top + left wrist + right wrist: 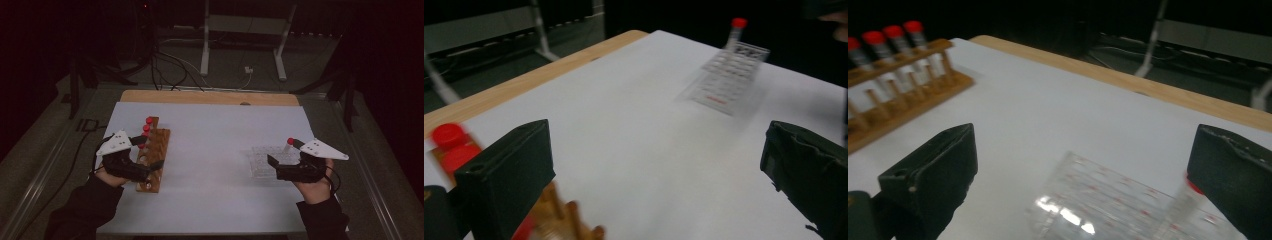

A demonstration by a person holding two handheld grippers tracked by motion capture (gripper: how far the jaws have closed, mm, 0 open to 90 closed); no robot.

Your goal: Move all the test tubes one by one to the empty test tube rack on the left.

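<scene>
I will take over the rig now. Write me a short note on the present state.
Left hand-held gripper: open, nothing between its jaws, at the wooden rack.
Right hand-held gripper: open, nothing held, at the clear rack.
Red-capped tubes: four stand in the wooden rack; one tube stands in the clear rack.
Done: apparently one tube moved across.
Left: probably the other four.

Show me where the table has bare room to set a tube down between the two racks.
The white sheet lies bare between the wooden rack and the clear rack, and toward the far wooden edge. It is crowded at each rack, where the left gripper and right gripper hover, open.
</scene>
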